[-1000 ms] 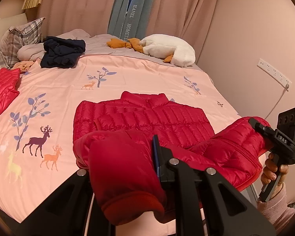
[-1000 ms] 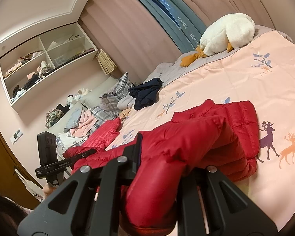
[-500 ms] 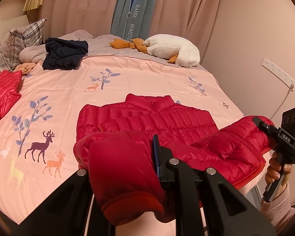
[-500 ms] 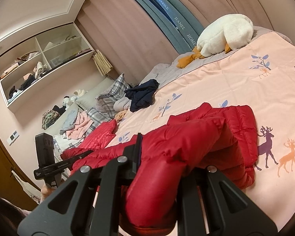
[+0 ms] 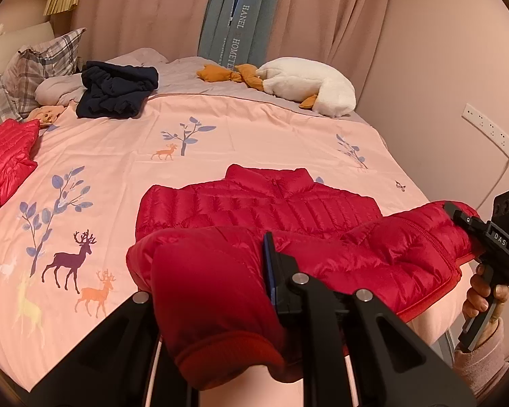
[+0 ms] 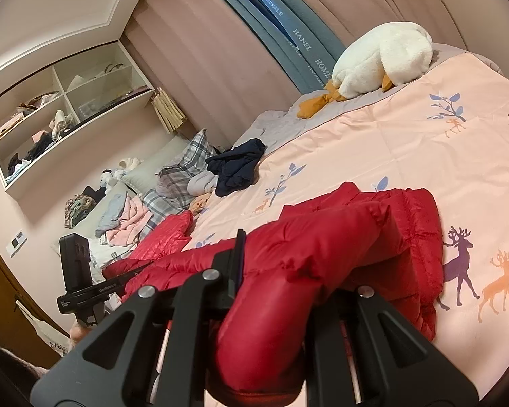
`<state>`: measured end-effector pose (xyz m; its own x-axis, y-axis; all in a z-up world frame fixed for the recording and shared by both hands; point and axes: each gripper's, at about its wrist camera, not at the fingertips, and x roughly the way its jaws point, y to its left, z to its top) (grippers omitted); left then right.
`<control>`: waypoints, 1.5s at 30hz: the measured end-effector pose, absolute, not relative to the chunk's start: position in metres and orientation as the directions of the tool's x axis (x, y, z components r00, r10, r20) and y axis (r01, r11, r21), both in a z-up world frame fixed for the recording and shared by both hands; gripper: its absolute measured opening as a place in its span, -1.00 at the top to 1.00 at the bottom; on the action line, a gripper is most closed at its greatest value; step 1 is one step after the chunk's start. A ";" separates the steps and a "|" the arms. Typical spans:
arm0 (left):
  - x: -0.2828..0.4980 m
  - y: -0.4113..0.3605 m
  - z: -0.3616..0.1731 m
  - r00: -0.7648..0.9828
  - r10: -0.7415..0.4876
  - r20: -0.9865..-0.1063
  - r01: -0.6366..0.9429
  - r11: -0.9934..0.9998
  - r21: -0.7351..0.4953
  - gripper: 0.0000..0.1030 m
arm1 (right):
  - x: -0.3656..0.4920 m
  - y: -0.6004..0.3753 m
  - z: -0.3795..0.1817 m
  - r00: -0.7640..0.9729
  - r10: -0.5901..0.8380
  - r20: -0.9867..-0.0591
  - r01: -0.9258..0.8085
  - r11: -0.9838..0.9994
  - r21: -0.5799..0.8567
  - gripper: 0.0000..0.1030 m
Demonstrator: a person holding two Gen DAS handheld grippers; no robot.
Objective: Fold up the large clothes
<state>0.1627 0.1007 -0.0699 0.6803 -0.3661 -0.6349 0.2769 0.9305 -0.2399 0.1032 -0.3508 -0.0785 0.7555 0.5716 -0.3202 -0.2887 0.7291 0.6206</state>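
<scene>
A red puffer jacket [image 5: 261, 207] lies collar-away on the pink bed cover near the front edge. My left gripper [image 5: 213, 271] is shut on the jacket's lower left corner, lifted and folded over toward the collar. My right gripper [image 6: 298, 264] is shut on the lower right corner [image 6: 305, 271], also lifted. The right gripper shows at the right in the left wrist view [image 5: 458, 217]. The left gripper shows at the left in the right wrist view [image 6: 132, 271].
A pink deer-print bed cover [image 5: 118, 156] spans the bed. A second red jacket [image 5: 3, 156], a dark navy garment [image 5: 115, 91], plaid pillows [image 5: 40, 64] and a white goose plush [image 5: 308, 84] lie at the far side. A wall with a socket strip [image 5: 488, 129] is right.
Both grippers have carried the jacket's lower hem a little forward over the body. The view has shifted slightly toward the far side of the bed.
</scene>
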 end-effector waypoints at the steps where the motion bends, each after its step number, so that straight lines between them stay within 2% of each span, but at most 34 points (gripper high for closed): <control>1: 0.164 0.101 -0.070 0.680 -0.363 -0.637 0.275 0.932 -0.238 0.72 | 0.105 -0.351 -0.079 0.756 0.570 -0.321 -0.287 0.730 0.621 0.77; 29: 0.225 0.091 -0.106 0.663 -0.283 -0.693 0.169 0.958 -0.230 0.72 | 0.161 -0.344 -0.107 0.777 0.454 -0.437 -0.207 0.839 0.504 0.77; 36: 0.254 0.087 -0.106 0.678 -0.249 -0.691 0.142 0.967 -0.209 0.72 | 0.190 -0.339 -0.101 0.789 0.425 -0.444 -0.204 0.863 0.463 0.77; 45: 0.296 0.074 -0.118 0.653 -0.192 -0.733 0.108 0.981 -0.161 0.72 | 0.231 -0.336 -0.113 0.787 0.370 -0.493 -0.148 0.890 0.432 0.77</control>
